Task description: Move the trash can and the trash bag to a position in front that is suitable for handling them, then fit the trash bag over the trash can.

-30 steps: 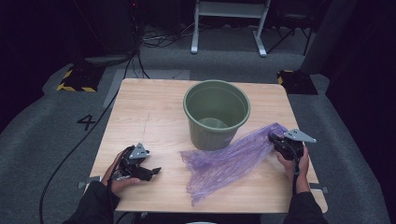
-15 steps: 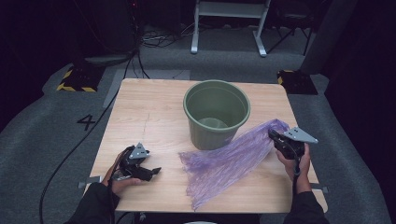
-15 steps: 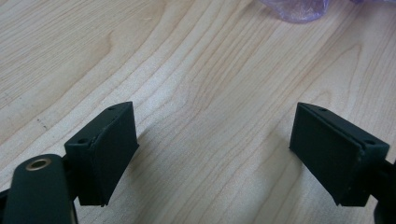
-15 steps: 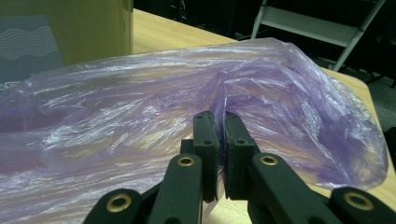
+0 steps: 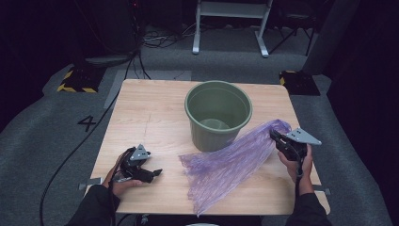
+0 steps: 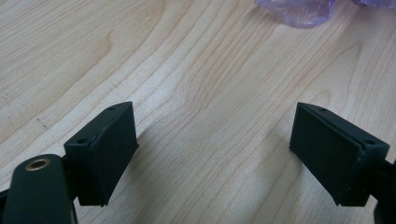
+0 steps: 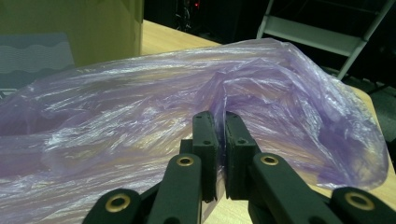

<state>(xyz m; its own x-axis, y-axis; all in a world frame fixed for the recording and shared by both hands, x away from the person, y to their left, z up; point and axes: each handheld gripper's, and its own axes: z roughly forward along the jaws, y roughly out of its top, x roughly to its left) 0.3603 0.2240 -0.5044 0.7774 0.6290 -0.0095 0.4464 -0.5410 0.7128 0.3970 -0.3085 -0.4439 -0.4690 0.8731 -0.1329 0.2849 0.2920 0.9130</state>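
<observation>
Floor marking "4" (image 5: pixel 87 123) readable on grey carpet left of table (image 5: pixel 155 113); no other legible writing. Purple plastic bag (image 5: pixel 230 165) lies on table's near right half, long axis diagonal: far end up at right edge, near end splayed toward table's front edge. Bag's middle just beside green bucket (image 5: pixel 218 114). Right gripper (image 5: pixel 278 140) pinched tight on bag's far end, film bunched between pads. Left gripper (image 5: pixel 153 173) rests on table near left, jaws spread wide, nothing between them.
</observation>
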